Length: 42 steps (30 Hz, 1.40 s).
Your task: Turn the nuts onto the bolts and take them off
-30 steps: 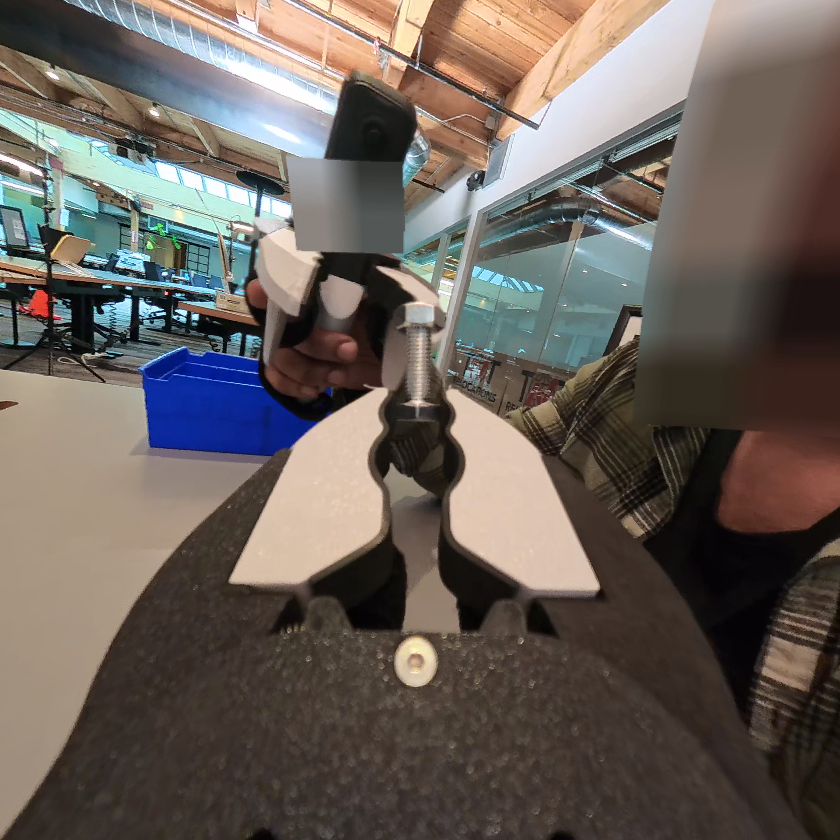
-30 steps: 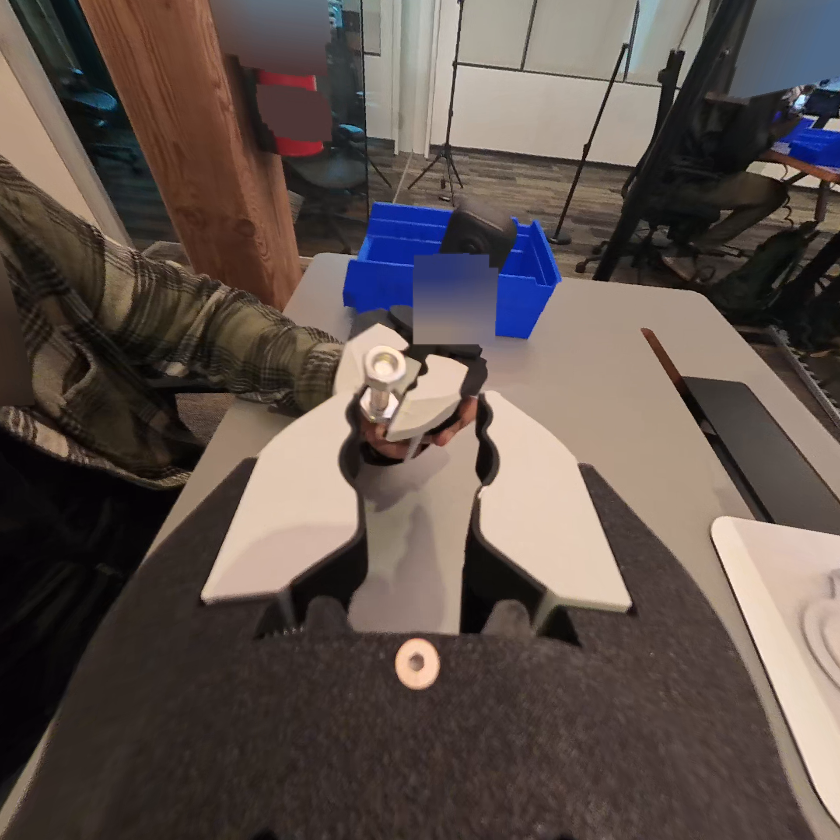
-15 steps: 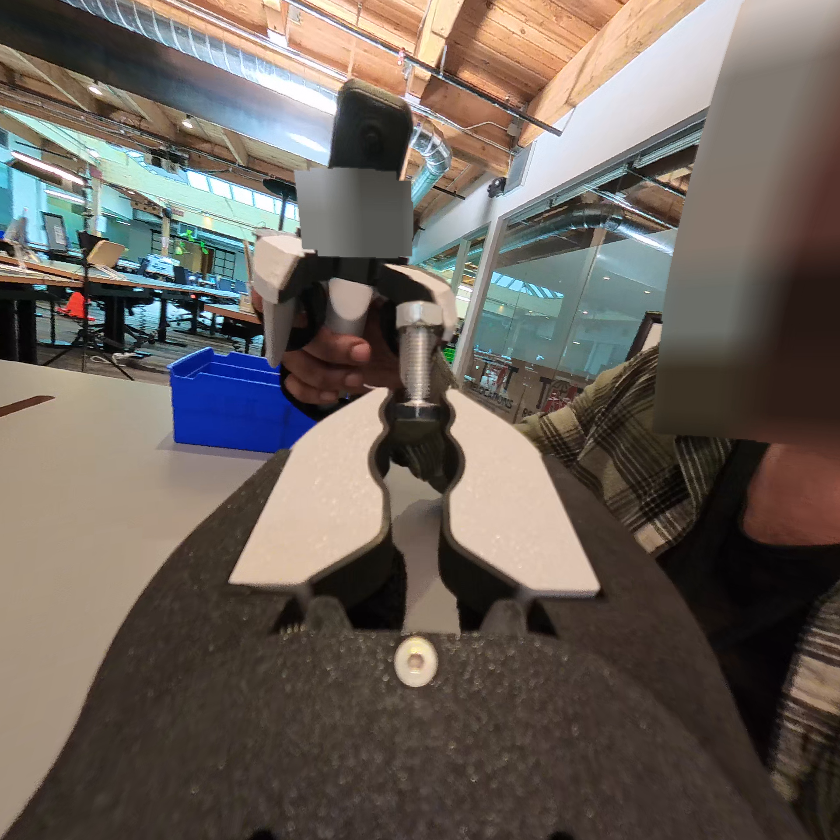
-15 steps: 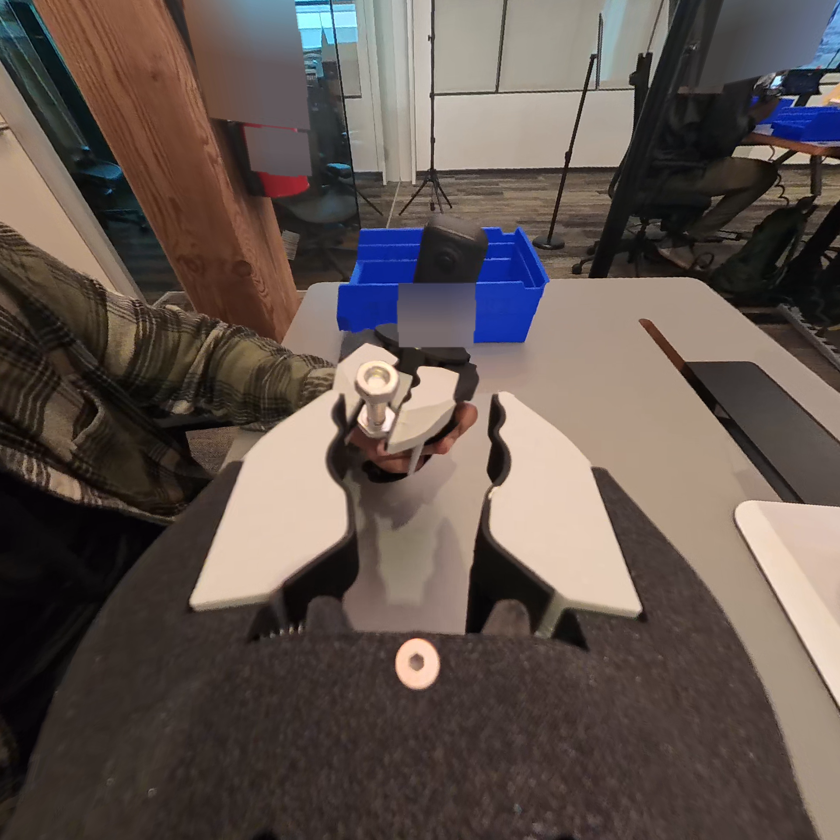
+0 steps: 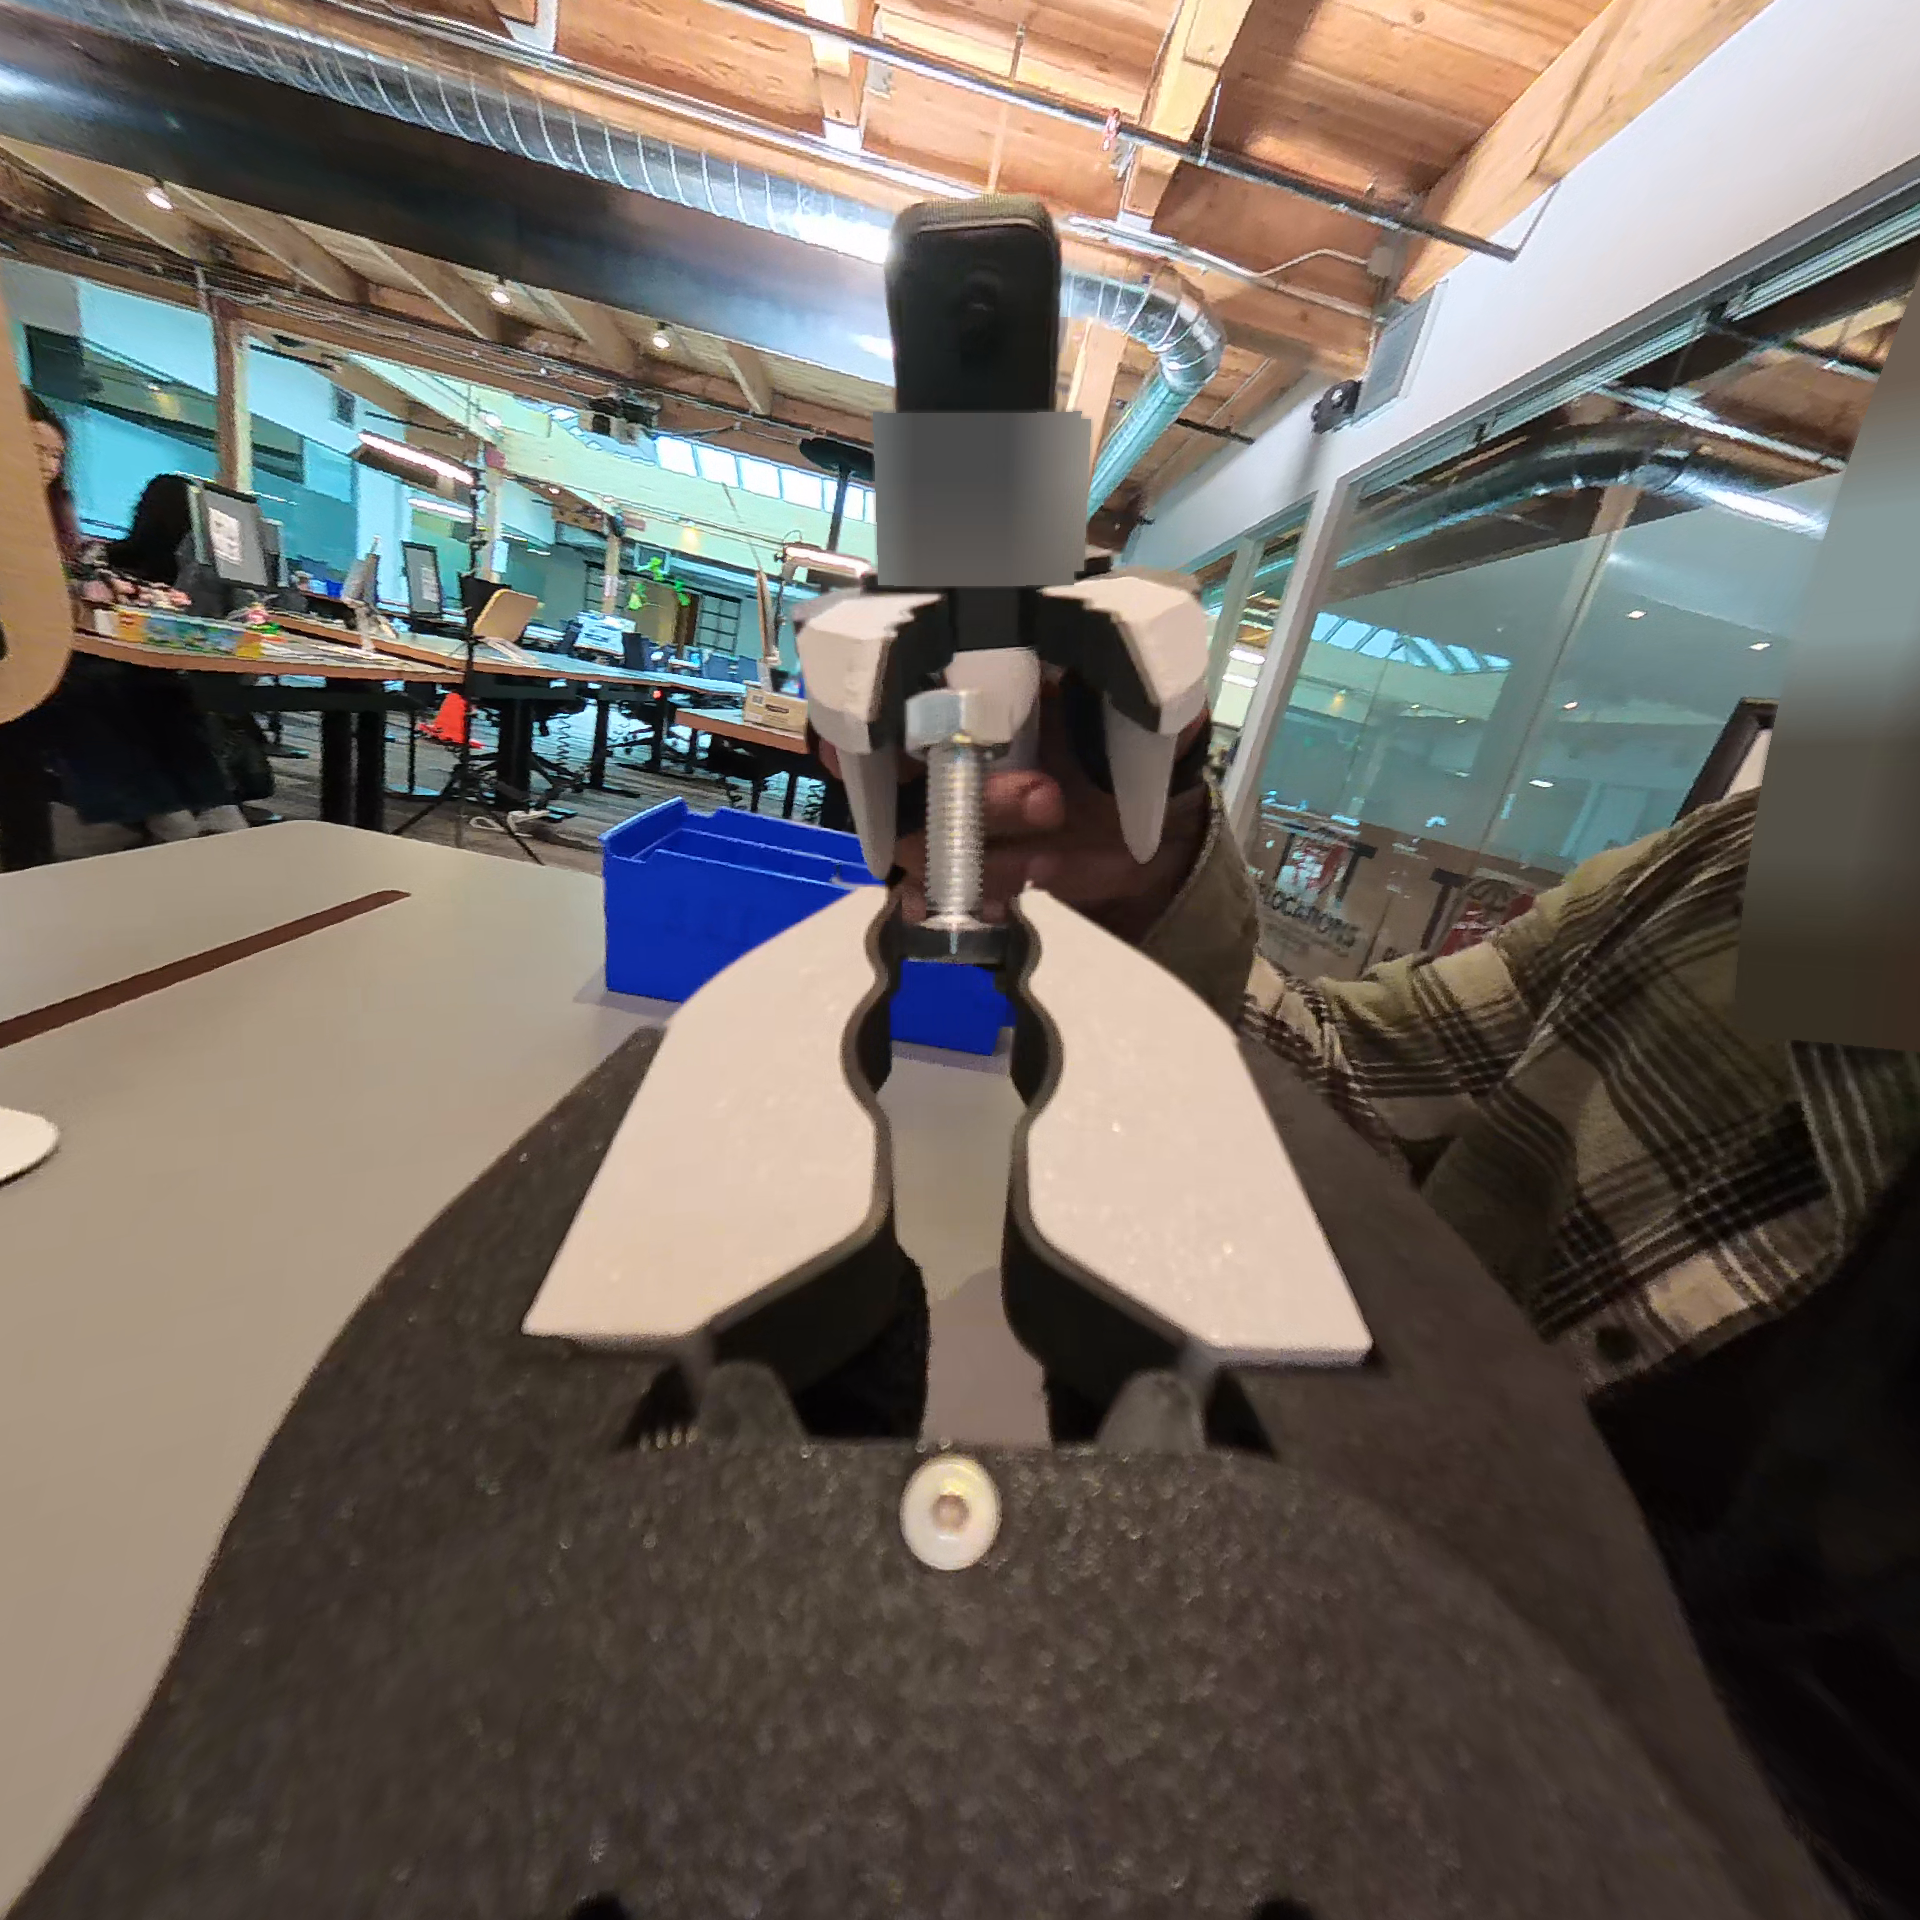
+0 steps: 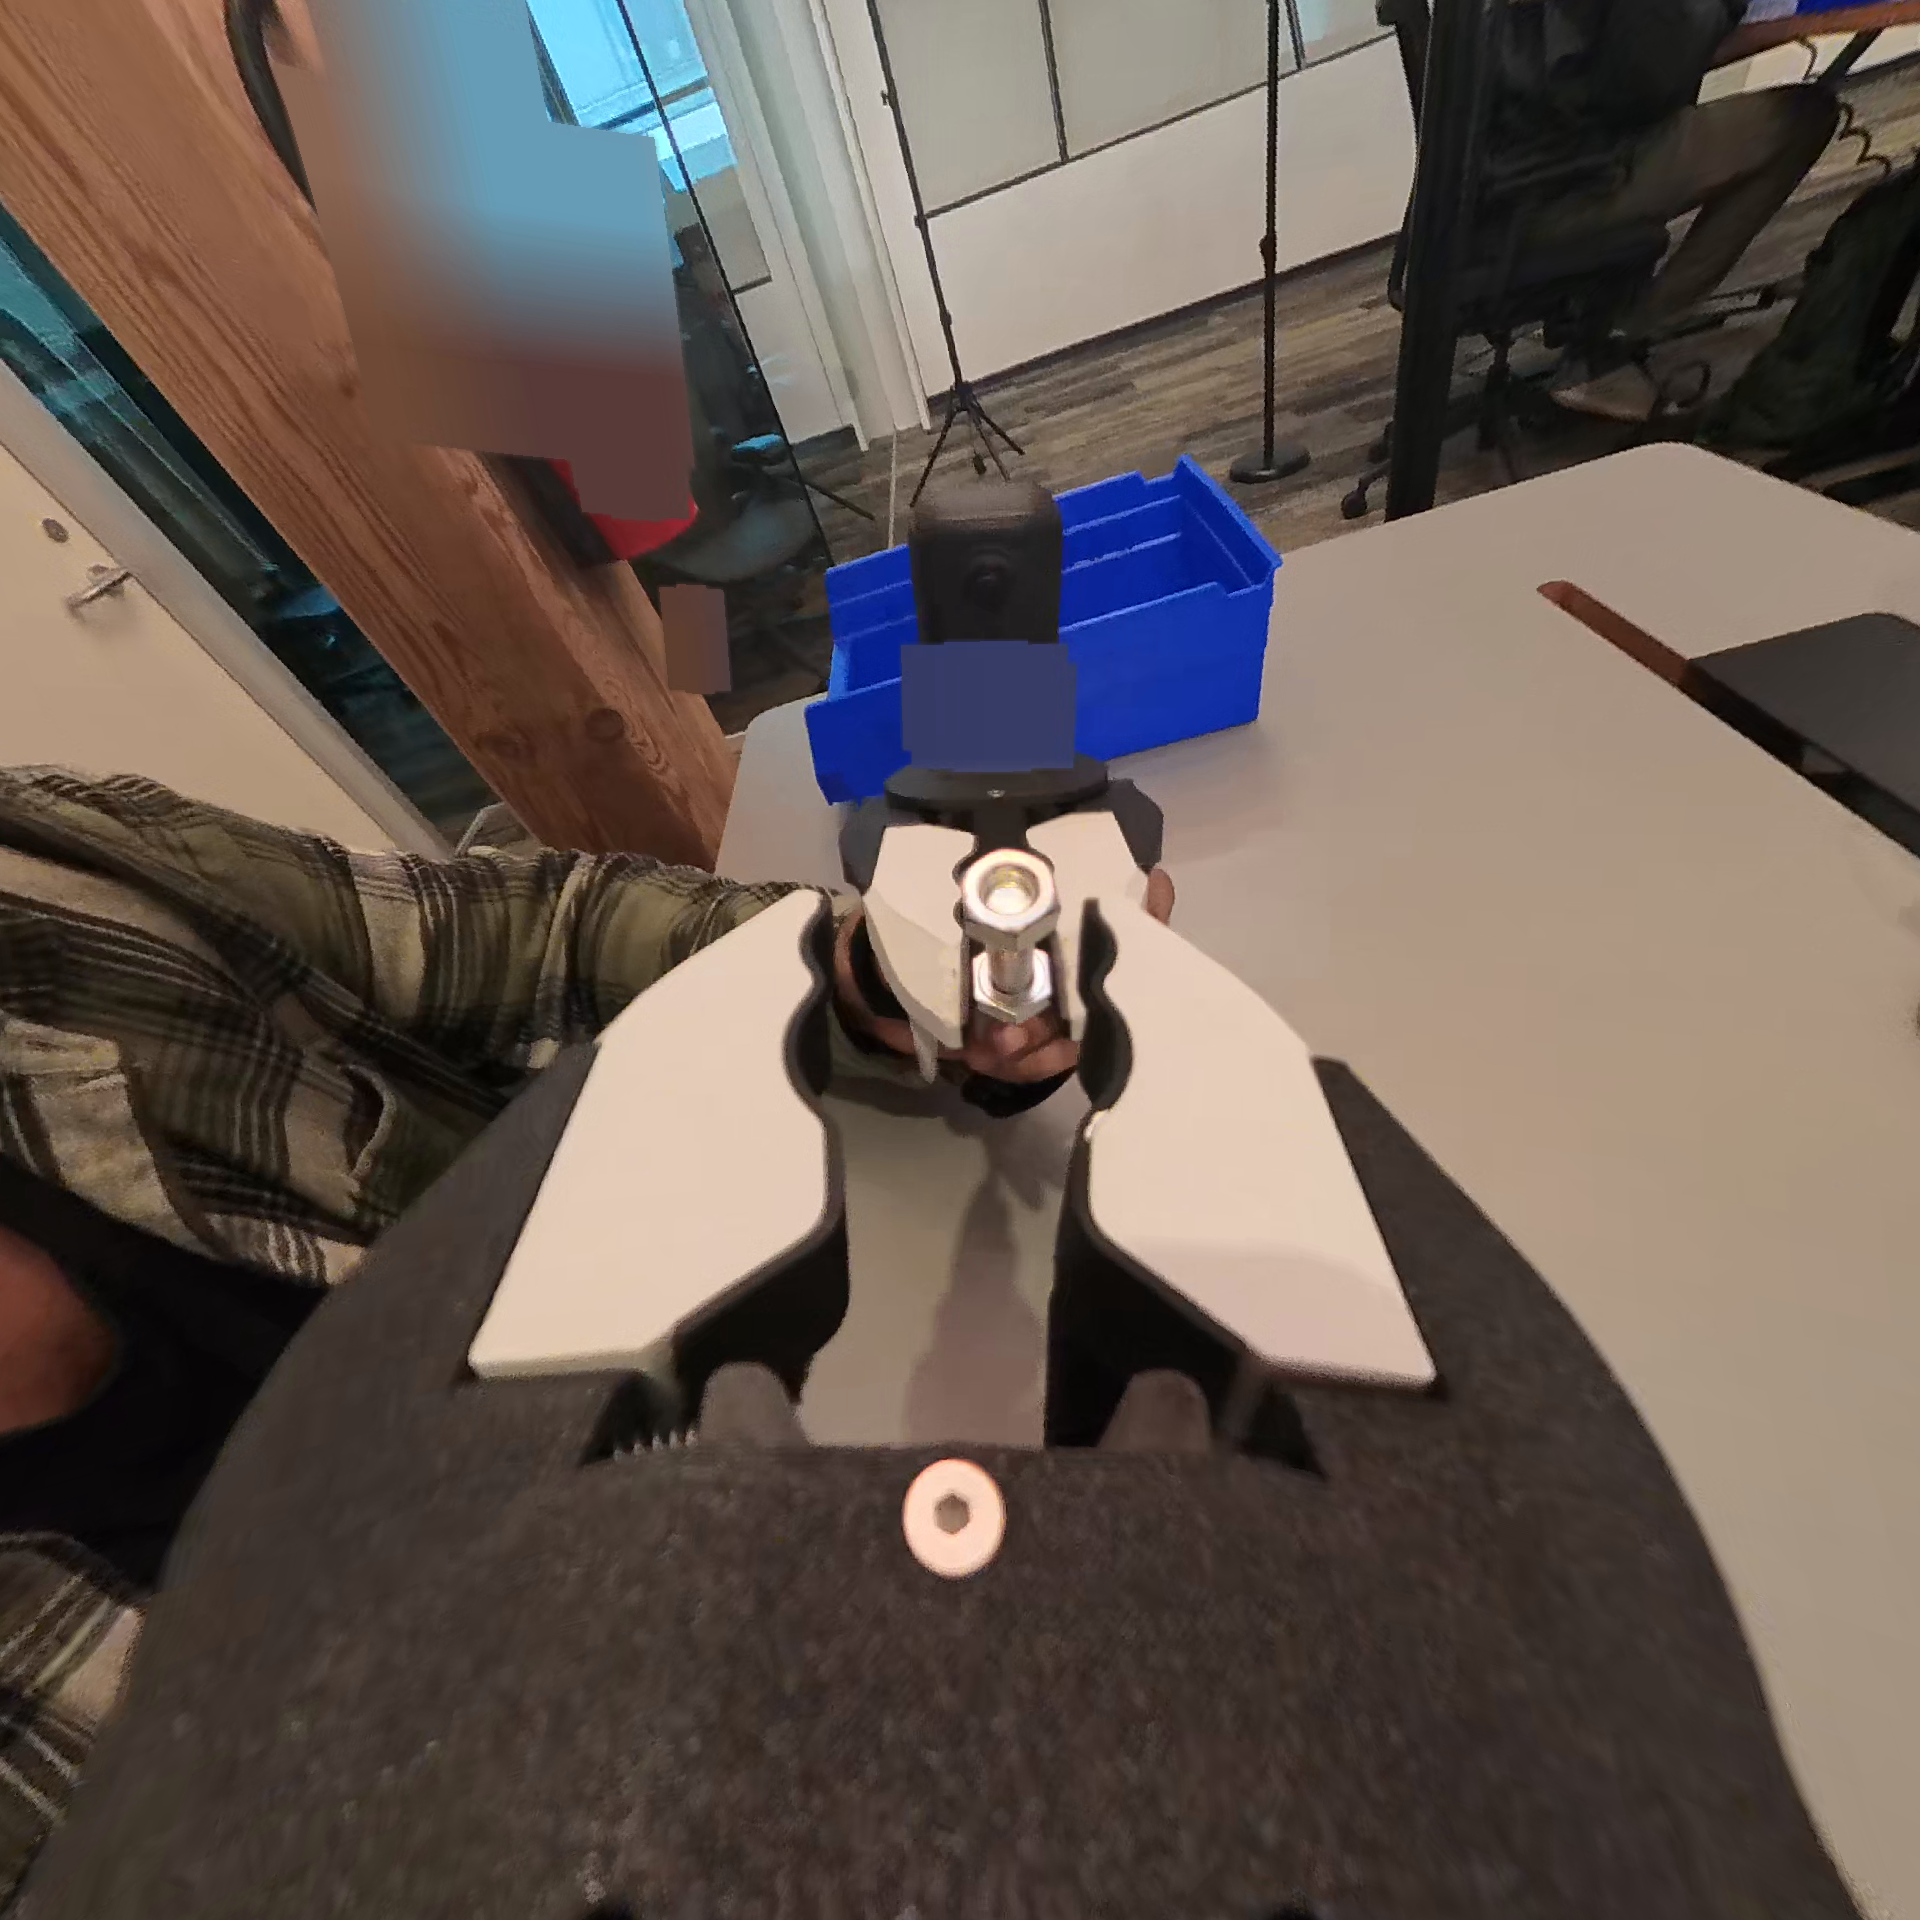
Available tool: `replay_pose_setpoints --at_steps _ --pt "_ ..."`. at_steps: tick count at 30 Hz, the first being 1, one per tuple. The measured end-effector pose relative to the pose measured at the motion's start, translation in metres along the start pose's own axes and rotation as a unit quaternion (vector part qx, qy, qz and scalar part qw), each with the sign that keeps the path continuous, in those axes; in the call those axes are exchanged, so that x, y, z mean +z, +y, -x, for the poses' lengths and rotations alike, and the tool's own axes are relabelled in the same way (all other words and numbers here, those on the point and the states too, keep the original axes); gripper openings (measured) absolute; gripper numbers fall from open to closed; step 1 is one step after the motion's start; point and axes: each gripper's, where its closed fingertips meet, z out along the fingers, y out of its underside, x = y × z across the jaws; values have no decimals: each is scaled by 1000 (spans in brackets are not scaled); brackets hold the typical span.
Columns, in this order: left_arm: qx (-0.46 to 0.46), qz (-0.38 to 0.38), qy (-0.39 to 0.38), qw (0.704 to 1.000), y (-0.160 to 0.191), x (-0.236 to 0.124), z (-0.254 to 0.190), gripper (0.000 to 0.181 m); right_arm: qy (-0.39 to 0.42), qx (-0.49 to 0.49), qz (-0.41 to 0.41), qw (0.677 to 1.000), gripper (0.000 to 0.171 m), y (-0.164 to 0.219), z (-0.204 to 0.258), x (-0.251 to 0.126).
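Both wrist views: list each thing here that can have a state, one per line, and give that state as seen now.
Left gripper: jaws shut on the nut, held above the table.
Right gripper: jaws open, either side of the bolt, not gripping it.
Nut: at the bolt's lower end, clamped.
Bolt: upright, hex head on top, threads bare above the nut.
Bin: on the table, open-topped; nothing visible inside.

- Bolt [image 5: 956, 821], frame centre: shiny silver.
- Bin [image 5: 727, 904] behind it: bright blue.
- Sleeve [image 5: 1558, 1081], right side: olive-and-cream plaid with dark stripes.
- Table [image 5: 260, 1091], left: pale grey.
- Post [image 6: 312, 416], upper left: reddish-brown wood.
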Motion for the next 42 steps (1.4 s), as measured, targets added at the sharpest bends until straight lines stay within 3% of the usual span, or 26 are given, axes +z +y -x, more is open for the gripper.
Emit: replay_pose_setpoints --at_steps 5,8,20,26,36,42 --pt "17 19 -2 1000 4 4 -3 18 2 12 7 1000 37 5 -4 5" --pt "22 29 1 999 8 6 -5 18 -20 -1 6 1000 18 6 -2 3" --pt "-8 49 88 995 16 12 -28 18 -145 -115 17 983 18 16 22 -6" --pt "0 48 76 996 15 11 -25 18 -108 -100 26 989 37 17 9 -7" --pt "7 30 58 998 7 7 -20 18 -50 -111 34 992 38 17 -10 -15" --pt "6 27 42 999 7 6 -15 18 -44 -99 42 993 48 16 -5 -11"
